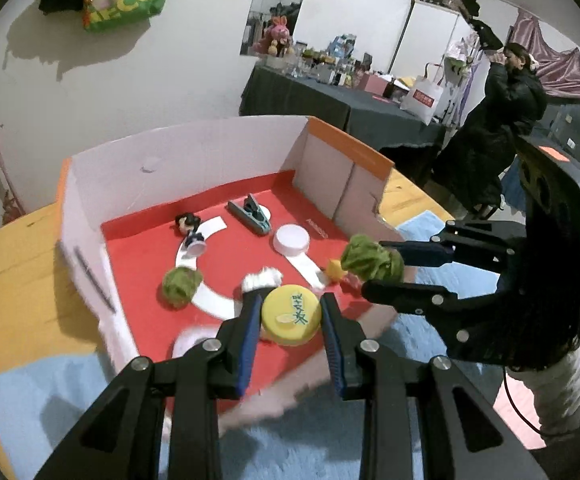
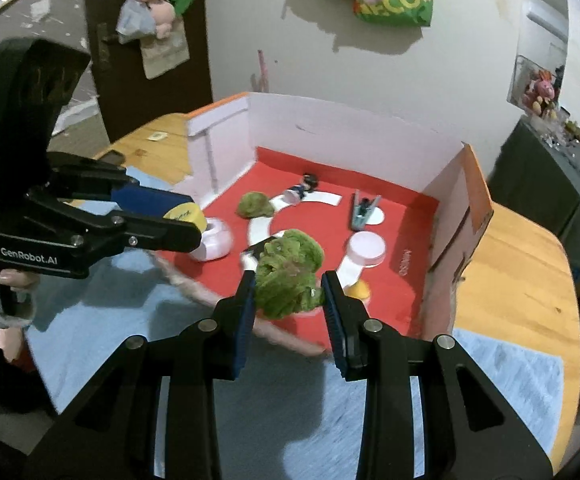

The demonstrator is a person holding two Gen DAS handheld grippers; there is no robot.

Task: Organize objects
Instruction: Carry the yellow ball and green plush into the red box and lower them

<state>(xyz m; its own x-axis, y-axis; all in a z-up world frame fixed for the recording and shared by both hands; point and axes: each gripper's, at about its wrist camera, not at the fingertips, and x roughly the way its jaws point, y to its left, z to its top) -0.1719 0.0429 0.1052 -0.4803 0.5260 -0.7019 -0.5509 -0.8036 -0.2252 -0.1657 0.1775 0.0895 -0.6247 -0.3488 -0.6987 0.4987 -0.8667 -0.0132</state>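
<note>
An open cardboard box [image 1: 210, 148] with a red floor sits on the wooden table. My left gripper [image 1: 290, 320] is shut on a yellow round cap [image 1: 291, 316] with green writing, held over the box's front edge; it also shows in the right wrist view [image 2: 184, 214]. My right gripper [image 2: 288, 294] is shut on a green fuzzy ball [image 2: 288, 270], held over the box's front; it also shows in the left wrist view [image 1: 371, 258]. A second green ball [image 1: 180, 286] lies on the box floor.
In the box lie a small figurine [image 1: 190, 230], a grey clip [image 1: 250, 214], a white cap [image 1: 291, 239], a small yellow toy [image 1: 334, 269] and a white ring-shaped piece [image 2: 214, 238]. A blue mat [image 2: 501, 372] covers the table [image 2: 521, 264] in front. A person [image 1: 501, 120] stands behind.
</note>
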